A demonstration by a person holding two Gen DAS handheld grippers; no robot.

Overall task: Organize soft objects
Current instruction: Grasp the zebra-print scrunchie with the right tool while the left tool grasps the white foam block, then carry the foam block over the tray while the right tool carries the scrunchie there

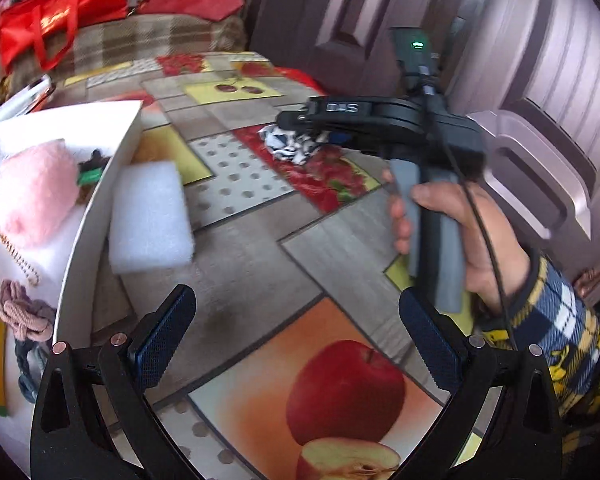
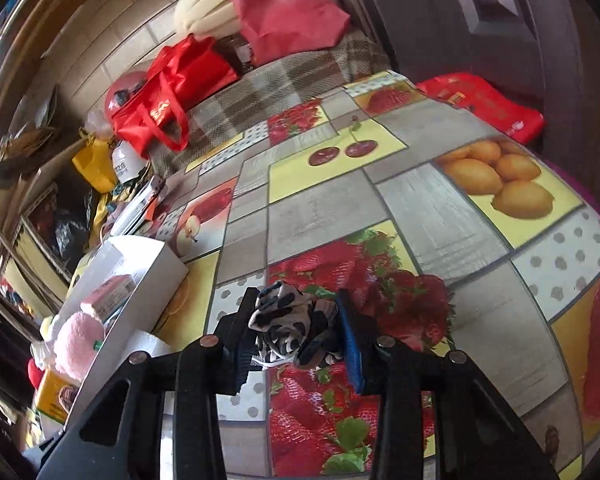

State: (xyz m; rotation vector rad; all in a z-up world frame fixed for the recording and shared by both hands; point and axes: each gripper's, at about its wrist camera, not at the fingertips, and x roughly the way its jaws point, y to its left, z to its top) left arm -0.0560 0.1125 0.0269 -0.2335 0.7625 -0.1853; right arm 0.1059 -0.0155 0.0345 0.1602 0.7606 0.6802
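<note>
A crumpled black-and-white patterned cloth (image 2: 288, 320) is pinched between the pads of my right gripper (image 2: 296, 300), just above the strawberry print of the tablecloth. The left wrist view shows the same cloth (image 1: 292, 146) hanging under the right gripper (image 1: 300, 124), which a hand (image 1: 460, 236) holds. My left gripper (image 1: 296, 296) is open over the apple print with nothing between its fingers. To the left stands a white box (image 1: 100, 200) holding a pink plush toy (image 1: 32, 192) and a mauve scrunchie (image 1: 24, 312).
A white foam block (image 1: 148, 216) lies against the box's outer wall. Red bags (image 2: 172, 92) sit on a checked bench behind the table. A dark panelled door (image 1: 520, 100) is close on the right. Clutter and packets fill the far left.
</note>
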